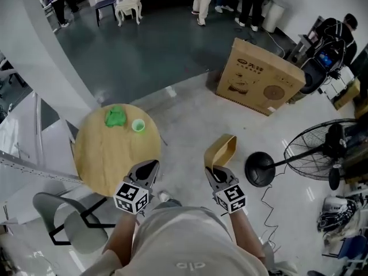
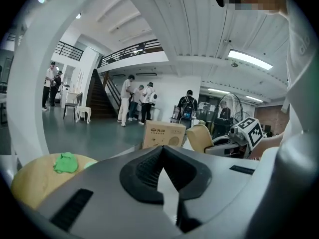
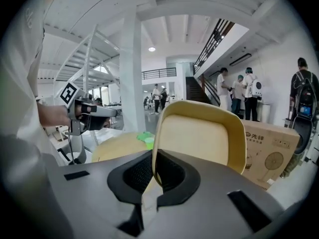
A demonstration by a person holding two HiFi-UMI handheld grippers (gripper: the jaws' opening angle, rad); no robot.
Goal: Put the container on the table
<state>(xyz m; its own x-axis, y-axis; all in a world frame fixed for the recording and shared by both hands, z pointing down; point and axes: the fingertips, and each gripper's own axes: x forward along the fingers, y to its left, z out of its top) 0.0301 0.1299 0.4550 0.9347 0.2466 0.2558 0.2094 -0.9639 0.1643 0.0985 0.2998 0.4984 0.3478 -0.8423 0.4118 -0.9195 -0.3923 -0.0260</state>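
The container [image 1: 221,149] is a tan, shallow tub held tilted on its side above the floor; in the right gripper view the container [image 3: 204,138] fills the middle. My right gripper [image 1: 214,171] [image 3: 155,156] is shut on its rim. A round wooden table [image 1: 98,154] [image 3: 117,151] stands to the left of the container, apart from it. My left gripper [image 1: 150,167] [image 2: 162,151] hovers at the table's near right edge, shut with nothing between its pads.
A green cloth [image 1: 115,116] and a small green cup [image 1: 138,125] lie on the table's far side. A cardboard box [image 1: 259,76] stands ahead on the right, a floor fan [image 1: 322,148] with its round base [image 1: 260,168] further right, a chair [image 1: 69,223] near left. People stand far back.
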